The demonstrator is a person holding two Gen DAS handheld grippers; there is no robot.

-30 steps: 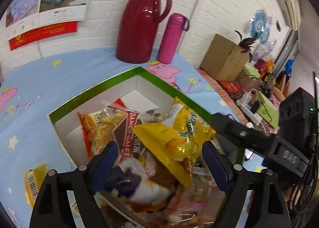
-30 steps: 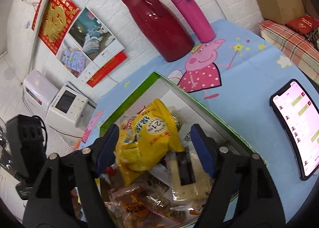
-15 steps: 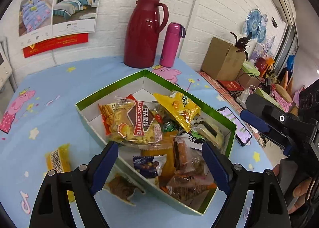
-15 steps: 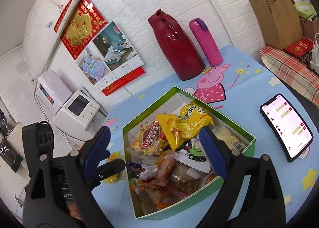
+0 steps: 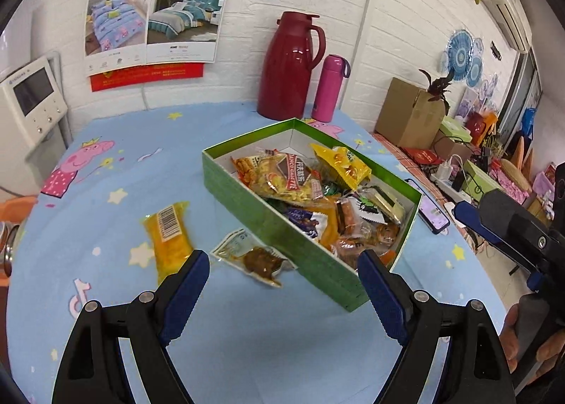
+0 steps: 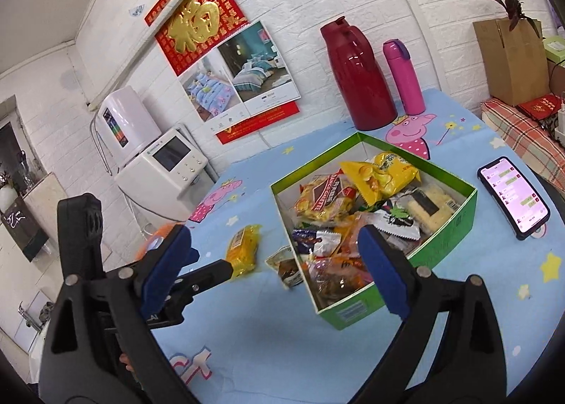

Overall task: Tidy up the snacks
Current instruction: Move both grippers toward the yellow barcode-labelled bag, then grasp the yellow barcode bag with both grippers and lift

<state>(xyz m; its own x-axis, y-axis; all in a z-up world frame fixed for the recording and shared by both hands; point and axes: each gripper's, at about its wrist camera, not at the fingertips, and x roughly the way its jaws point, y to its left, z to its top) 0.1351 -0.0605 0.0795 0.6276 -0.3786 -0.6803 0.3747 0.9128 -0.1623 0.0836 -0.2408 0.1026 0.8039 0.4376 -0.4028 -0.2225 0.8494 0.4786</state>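
**Both grippers wide and empty above the snack box**

The left gripper (image 5: pixel 284 273) fills the bottom of its frame, its blue pads spread wide with nothing between them. The right gripper (image 6: pixel 279 263) stands equally wide and empty at the bottom of its view.

The green box (image 5: pixel 282 224) sits at the centre of the blue surface (image 5: pixel 247 351), heaped with wrapped snacks: a yellow bag (image 5: pixel 340 166) lies at its far end and a biscuit pack (image 5: pixel 282 180) just left of that.

Two snacks lie outside the box. A yellow packet (image 5: pixel 169 240) with a barcode label rests at centre left of the left view, well apart from the box wall. A clear packet (image 5: pixel 256 261) with brown contents lies just beside the near wall; whether it touches the wall cannot be told.

Against the brick wall, at upper centre, stand a red jug (image 5: pixel 287 67) and a pink bottle (image 5: pixel 330 91), side by side. A phone (image 6: pixel 513 197) with a lit screen lies right of the box.
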